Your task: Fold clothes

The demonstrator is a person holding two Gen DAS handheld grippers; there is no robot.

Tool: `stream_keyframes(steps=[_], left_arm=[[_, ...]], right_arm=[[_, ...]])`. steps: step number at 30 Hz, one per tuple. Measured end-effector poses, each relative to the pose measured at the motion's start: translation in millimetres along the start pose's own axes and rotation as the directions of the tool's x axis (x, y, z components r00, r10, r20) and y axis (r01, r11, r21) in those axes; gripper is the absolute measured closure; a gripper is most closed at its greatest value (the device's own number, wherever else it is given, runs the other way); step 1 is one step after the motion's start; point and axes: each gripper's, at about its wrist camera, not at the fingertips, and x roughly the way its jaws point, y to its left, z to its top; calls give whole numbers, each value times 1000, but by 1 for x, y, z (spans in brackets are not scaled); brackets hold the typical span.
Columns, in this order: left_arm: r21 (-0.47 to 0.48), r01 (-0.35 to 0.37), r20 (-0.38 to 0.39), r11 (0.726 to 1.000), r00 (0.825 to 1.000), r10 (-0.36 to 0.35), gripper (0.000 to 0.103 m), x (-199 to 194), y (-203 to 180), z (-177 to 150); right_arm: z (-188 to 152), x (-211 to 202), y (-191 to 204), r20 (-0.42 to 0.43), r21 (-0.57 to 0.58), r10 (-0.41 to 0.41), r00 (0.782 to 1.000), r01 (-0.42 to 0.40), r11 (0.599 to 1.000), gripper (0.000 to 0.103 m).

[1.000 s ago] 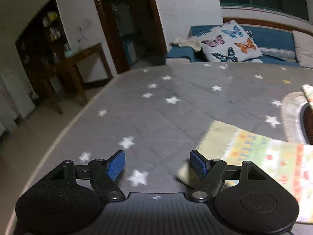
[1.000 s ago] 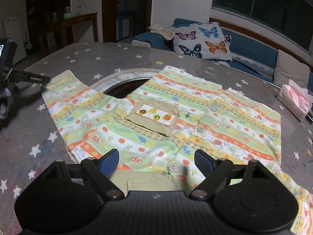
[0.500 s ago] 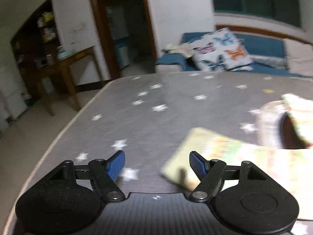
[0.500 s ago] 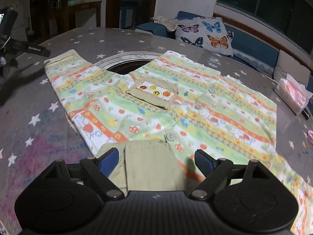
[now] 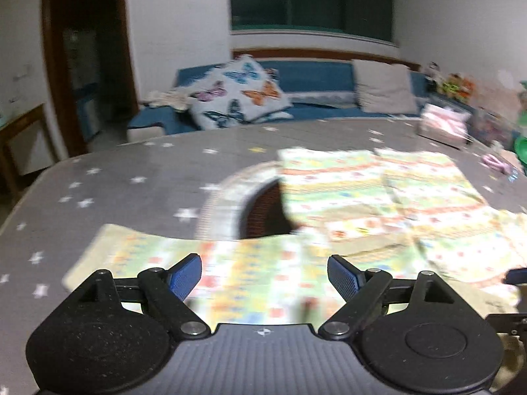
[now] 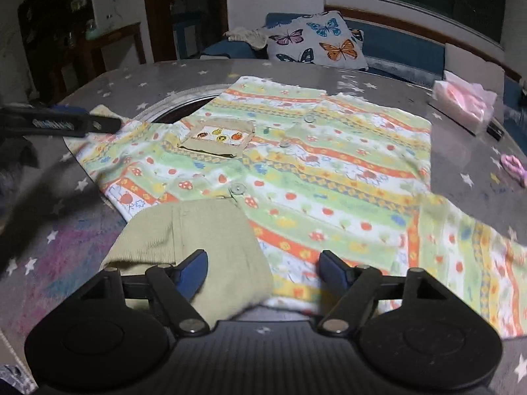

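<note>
**A:** What is under you?

**B:** You work over a round table (image 6: 461,151) with a grey cover printed with white stars. A round dark opening with a pale rim (image 6: 184,105) sits in its middle. Behind it you have a blue sofa (image 5: 309,75), a dark window above that, and a doorway to the left.

**A:** And the clothing?

**B:** One patterned shirt (image 6: 329,171) lies spread flat, front up, striped in green, orange and yellow. It partly covers the opening. Its plain beige collar (image 6: 197,230) lies nearest you, and one chest pocket (image 6: 217,138) shows.

**A:** Counts?

**B:** Three buttons are visible down the front. There are two cushions on the sofa, one butterfly cushion (image 6: 316,42) and one plain. One pink tissue pack (image 6: 464,102) and one small pink item (image 6: 513,164) lie at the right of the table.

**A:** Your tools?

**B:** Your right gripper (image 6: 263,268) is spread wide and grips nothing; its left pad is over the collar. Your left gripper (image 5: 263,275) is also wide apart and empty, above one sleeve (image 5: 184,263).

**A:** What is unclear?

**B:** The left view is blurred, so the print there is smeared. The other sleeve runs behind the right gripper's body. You cannot tell whether either pad touches cloth.
</note>
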Motion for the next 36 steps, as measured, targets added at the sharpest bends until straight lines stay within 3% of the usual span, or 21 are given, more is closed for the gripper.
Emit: stream_keyframes(steps=[4, 10, 18, 24, 30, 33, 36], left_arm=[[28, 50, -7, 998, 999, -50, 17, 4, -32, 0], [101, 117, -14, 988, 993, -116, 17, 7, -72, -6], [203, 129, -59, 971, 991, -119, 17, 15, -103, -23], [208, 129, -36, 970, 992, -124, 12, 10, -107, -13], [216, 148, -15, 965, 989, -148, 12, 4, -116, 0], [219, 161, -21, 962, 987, -160, 12, 5, -122, 1], [228, 171, -32, 958, 985, -168, 12, 7, -130, 0]], right_arm=[[-9, -19, -22, 45, 64, -27, 999, 24, 998, 27], [-25, -30, -65, 52, 186, -97, 994, 86, 979, 36], [-44, -47, -105, 69, 287, -177, 982, 151, 946, 38], [-56, -59, -154, 64, 372, -334, 940, 288, 882, 40], [-64, -67, -206, 39, 440, -469, 882, 406, 801, 45], [-69, -67, -227, 18, 474, -510, 860, 442, 762, 48], [-74, -66, -240, -1, 489, -522, 853, 456, 744, 50]])
